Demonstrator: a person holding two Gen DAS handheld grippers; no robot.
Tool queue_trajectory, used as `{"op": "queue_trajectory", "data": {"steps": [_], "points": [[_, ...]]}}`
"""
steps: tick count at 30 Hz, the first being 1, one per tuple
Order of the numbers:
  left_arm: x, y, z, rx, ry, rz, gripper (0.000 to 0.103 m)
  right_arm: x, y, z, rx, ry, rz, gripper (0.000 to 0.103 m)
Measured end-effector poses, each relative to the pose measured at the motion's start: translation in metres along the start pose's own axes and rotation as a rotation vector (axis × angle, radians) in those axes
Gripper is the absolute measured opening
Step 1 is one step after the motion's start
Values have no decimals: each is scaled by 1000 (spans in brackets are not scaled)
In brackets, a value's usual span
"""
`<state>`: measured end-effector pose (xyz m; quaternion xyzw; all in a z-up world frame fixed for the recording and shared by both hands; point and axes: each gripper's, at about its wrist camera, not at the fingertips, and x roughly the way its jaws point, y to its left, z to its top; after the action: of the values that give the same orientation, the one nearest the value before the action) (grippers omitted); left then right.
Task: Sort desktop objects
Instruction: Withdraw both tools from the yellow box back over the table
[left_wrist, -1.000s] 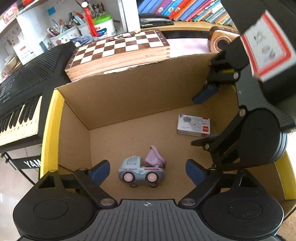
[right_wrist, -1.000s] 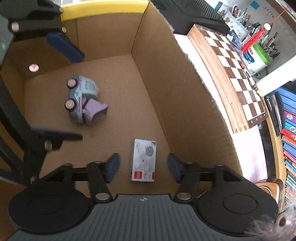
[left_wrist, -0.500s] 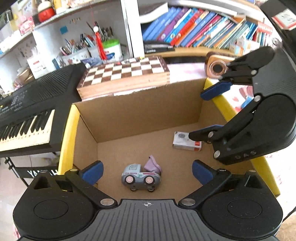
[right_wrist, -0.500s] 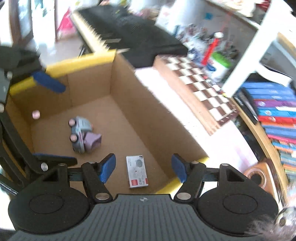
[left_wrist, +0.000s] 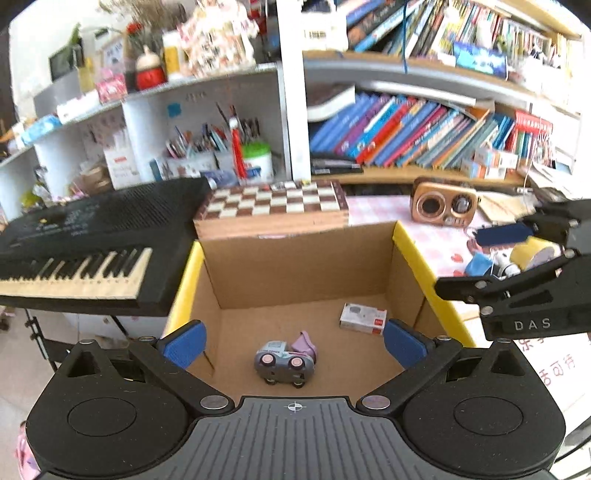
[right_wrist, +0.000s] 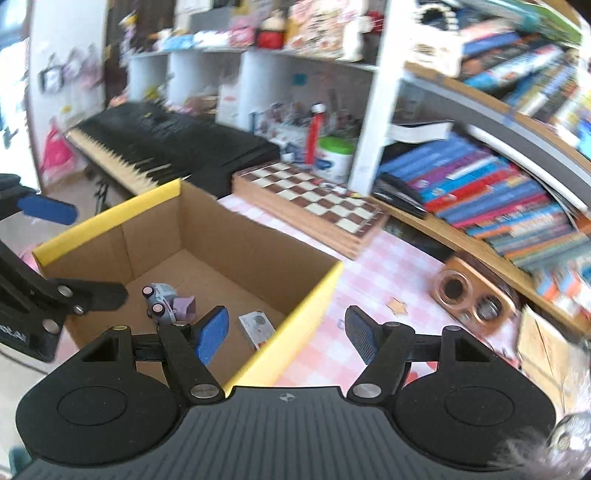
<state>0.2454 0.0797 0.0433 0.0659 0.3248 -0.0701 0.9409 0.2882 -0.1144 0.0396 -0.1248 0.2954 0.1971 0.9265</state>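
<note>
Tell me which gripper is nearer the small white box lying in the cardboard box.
Right, probably. The right gripper, jaws opening and empty, hangs above the yellow rim, beside the small white box. The left gripper, open, hovers above the toy truck.

Bright daylight, washed out toward ten o'clock; heavy fisheye bending at edges; motion blur smearing bookshelves in right view

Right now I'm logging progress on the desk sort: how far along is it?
Done: the toy truck and small white box lie in the cardboard box. In hand: nothing; left gripper open, right gripper opening, both empty. Left: the tape roll and bits beside it on the checked tablecloth.
</note>
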Motion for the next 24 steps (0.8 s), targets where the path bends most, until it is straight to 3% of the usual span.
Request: {"op": "queue_trajectory", "data": {"steps": [11, 24], "points": [[-55, -7, -19, -32, -109, 40, 103, -67, 15, -38, 117, -94, -88, 69], [-103, -23, -52, -55, -161, 27, 103, -124, 46, -78, 227, -160, -167, 71]]}}
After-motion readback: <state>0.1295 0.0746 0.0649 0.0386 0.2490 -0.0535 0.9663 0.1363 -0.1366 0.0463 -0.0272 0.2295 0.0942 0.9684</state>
